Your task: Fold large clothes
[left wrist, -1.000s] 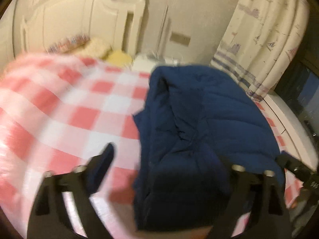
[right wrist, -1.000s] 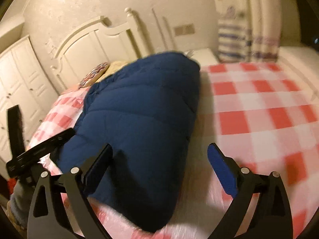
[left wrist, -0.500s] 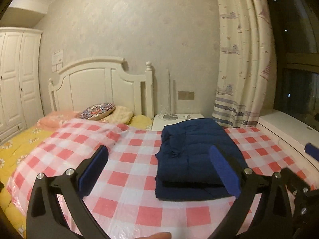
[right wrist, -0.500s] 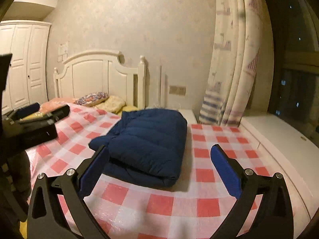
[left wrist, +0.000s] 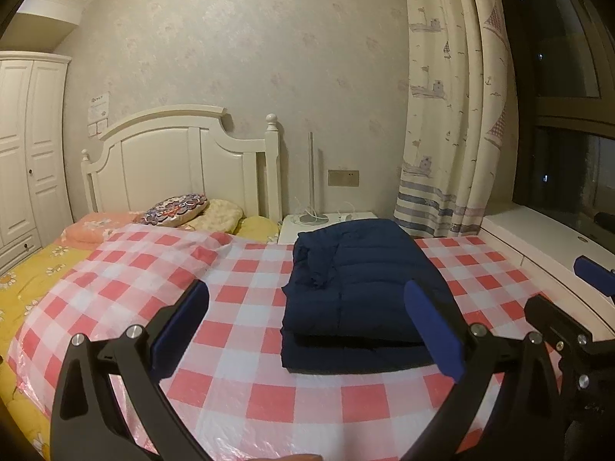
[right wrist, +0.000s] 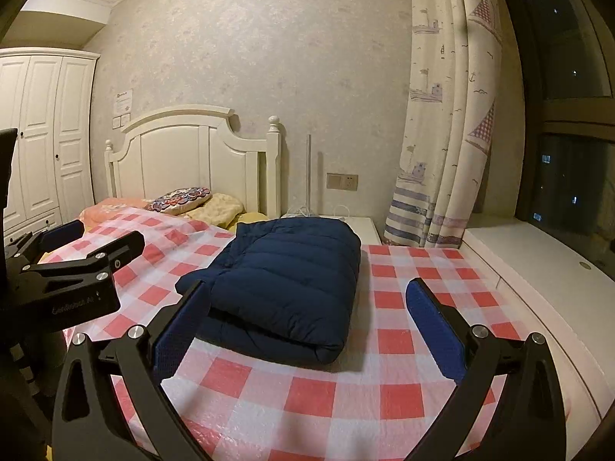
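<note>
A navy quilted jacket (left wrist: 357, 288) lies folded into a thick rectangle on the red-and-white checked sheet (left wrist: 230, 299) covering the bed. It also shows in the right wrist view (right wrist: 292, 272). My left gripper (left wrist: 307, 330) is open and empty, held back from the bed's near edge, in front of the jacket. My right gripper (right wrist: 303, 326) is open and empty, also held back, with the jacket ahead and slightly left. The left gripper shows at the left of the right wrist view (right wrist: 77, 257).
A white headboard (left wrist: 180, 169) and pillows (left wrist: 177, 211) are at the far end. A white nightstand (left wrist: 326, 223) stands beside it. A curtain (left wrist: 449, 115) hangs at the right over a white window ledge (left wrist: 538, 242). A white wardrobe (left wrist: 27, 146) stands at the left.
Both grippers have pulled back and up from the jacket, away from the bed. The jacket now lies folded and still on the sheet.
</note>
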